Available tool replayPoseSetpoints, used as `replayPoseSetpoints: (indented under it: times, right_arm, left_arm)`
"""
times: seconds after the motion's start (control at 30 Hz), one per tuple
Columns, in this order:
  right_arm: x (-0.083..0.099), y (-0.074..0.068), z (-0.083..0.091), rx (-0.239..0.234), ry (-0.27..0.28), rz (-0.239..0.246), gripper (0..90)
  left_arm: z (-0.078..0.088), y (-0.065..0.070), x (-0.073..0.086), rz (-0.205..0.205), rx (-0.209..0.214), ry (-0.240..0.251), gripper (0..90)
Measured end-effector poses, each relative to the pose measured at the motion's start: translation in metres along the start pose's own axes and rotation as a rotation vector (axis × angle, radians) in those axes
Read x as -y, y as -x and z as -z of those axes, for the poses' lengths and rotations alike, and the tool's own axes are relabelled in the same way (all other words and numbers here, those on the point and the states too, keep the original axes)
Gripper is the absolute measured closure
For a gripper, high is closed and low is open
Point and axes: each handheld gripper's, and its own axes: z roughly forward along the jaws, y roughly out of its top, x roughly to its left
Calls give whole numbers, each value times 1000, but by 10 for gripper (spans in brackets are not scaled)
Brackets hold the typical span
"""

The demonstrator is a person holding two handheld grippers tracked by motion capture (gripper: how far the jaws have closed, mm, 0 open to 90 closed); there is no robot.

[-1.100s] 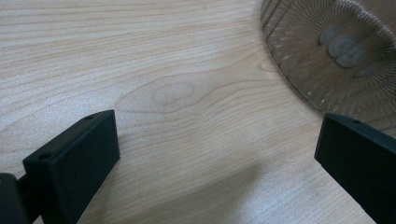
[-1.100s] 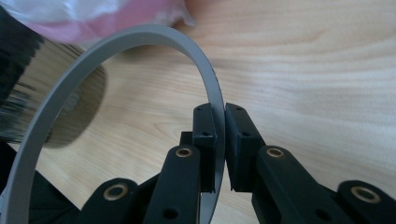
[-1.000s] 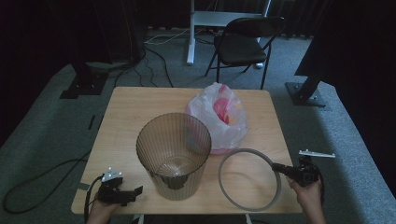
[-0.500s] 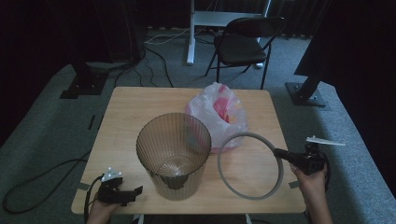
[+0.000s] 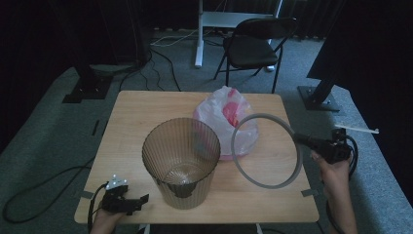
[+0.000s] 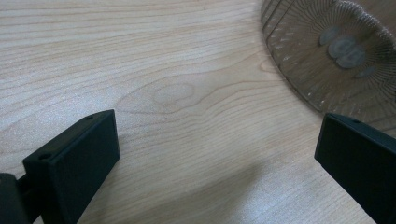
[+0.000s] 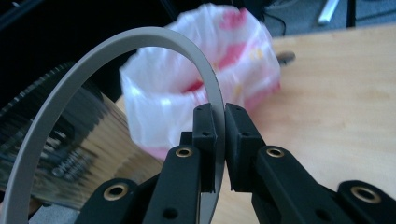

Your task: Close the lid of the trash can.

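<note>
Dim room in the high view, dark all around the table point(image 5: 146, 112), soft light falling on the wood, pink and white bag point(image 7: 205, 79) looking blurry up close, bin point(image 6: 327, 51) throwing a faint shadow.

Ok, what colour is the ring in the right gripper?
Grey; the ring shows best in the right gripper view.

The tabletop point(image 5: 146, 112) is pale wood with visible grain and a smooth matt finish; the waste bin point(image 5: 180, 161) is translucent smoky-brown plastic, finely ribbed and glossy. The ring point(image 5: 265, 151) is smooth, matt grey plastic, and the bag point(image 5: 226, 119) is thin, crinkled white-and-pink plastic film with a slight sheen. The fingers point(image 7: 205, 140) of the right gripper point(image 7: 223, 140) are matt black plastic with brass-coloured metal inserts at the pivots.
</note>
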Motion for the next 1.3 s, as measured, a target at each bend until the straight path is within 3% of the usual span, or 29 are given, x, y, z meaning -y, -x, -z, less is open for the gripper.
replayPoseSetpoints:
  times: [0.3,0.47,0.9,1.3]
  right_arm:
    - [-36,-23,-13,-40,20,45,836]
    - [-55,-41,-29,-90,26,73,836]
    - [-77,-80,-76,-153,-25,134,836]
    - [-84,-119,-127,-197,-119,200,836]
  left_arm:
    - [0,0,0,3,3,2,0]
    - [0,0,0,6,5,3,0]
    - [1,-1,0,1,9,3,0]
    - [1,-2,1,7,15,3,0]
